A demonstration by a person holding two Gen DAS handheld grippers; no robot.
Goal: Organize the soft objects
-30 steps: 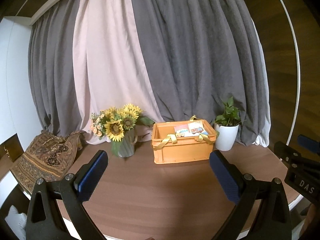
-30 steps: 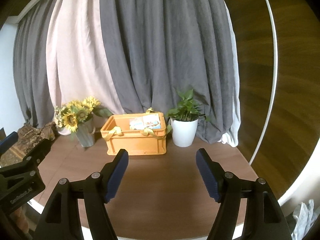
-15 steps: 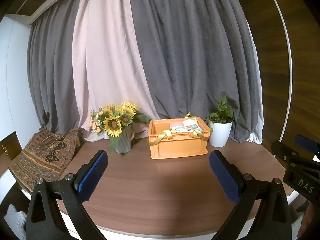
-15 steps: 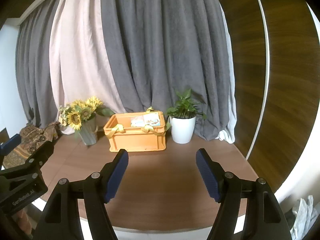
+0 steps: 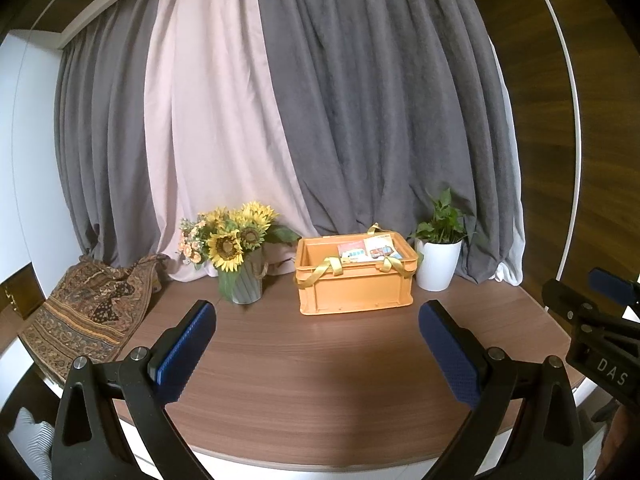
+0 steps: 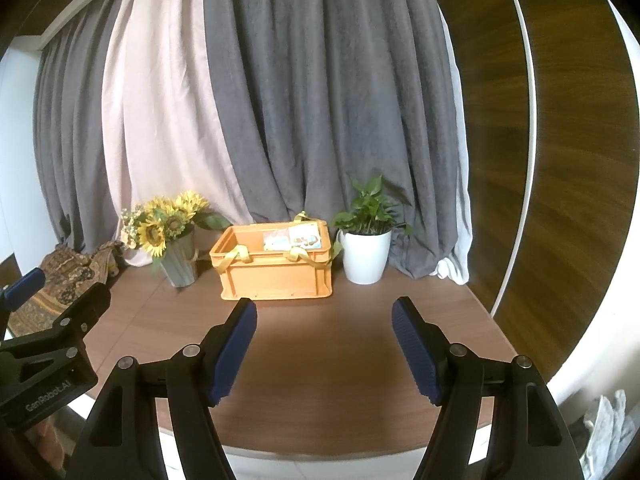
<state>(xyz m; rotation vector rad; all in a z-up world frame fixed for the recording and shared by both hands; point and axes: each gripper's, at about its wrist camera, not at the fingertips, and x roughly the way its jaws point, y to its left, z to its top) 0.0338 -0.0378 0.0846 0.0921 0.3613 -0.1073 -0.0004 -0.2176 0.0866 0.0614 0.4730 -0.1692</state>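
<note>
Both claws hang released above the near edge of the round wooden table: the left gripper and the right gripper each hold their blue pads wide apart with nothing between them. An orange crate with yellow ribbon handles sits near the far edge, between a sunflower vase and a potted plant. A patterned cloth drapes over the table's left edge.

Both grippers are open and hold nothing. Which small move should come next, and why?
Probably move the left gripper toward the patterned cloth draped over the table's left edge. It is the only loose soft thing in view, and the orange crate already holds something with yellow straps.
</note>
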